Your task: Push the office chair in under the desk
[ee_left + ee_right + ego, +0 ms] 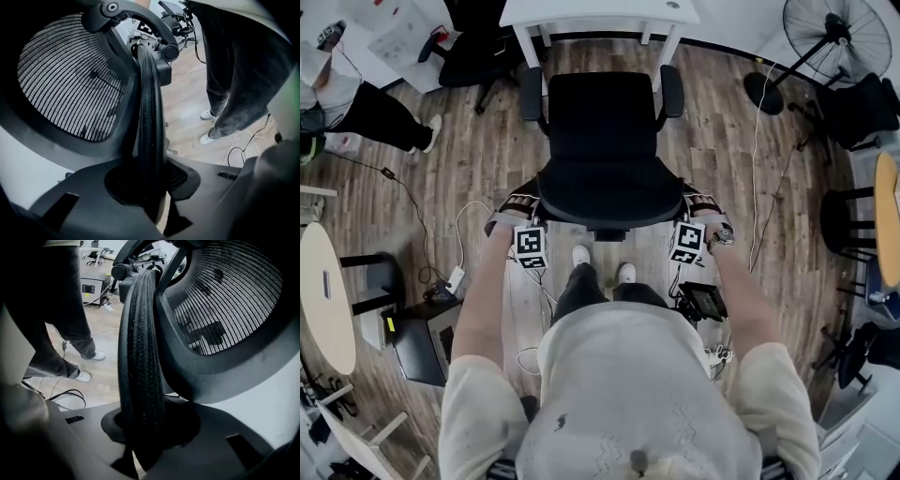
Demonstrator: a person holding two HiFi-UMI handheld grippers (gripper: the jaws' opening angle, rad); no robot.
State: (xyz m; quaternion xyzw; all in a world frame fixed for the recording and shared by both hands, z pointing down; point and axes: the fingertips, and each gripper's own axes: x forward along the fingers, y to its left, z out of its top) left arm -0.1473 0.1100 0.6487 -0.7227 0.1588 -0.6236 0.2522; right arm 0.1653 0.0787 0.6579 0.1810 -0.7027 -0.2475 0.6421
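A black office chair stands in front of me, its seat facing a white desk at the top of the head view. I am behind its mesh backrest. My left gripper is shut on the backrest's left edge and my right gripper on its right edge. In the left gripper view the padded backrest rim runs between the jaws of the left gripper, which press on it. The right gripper view shows the same: the ribbed rim is clamped in the right gripper.
A second black chair and a seated person are at the upper left. A floor fan stands at the upper right, a stool at the right, a round table at the left. Cables and a black box lie on the wooden floor.
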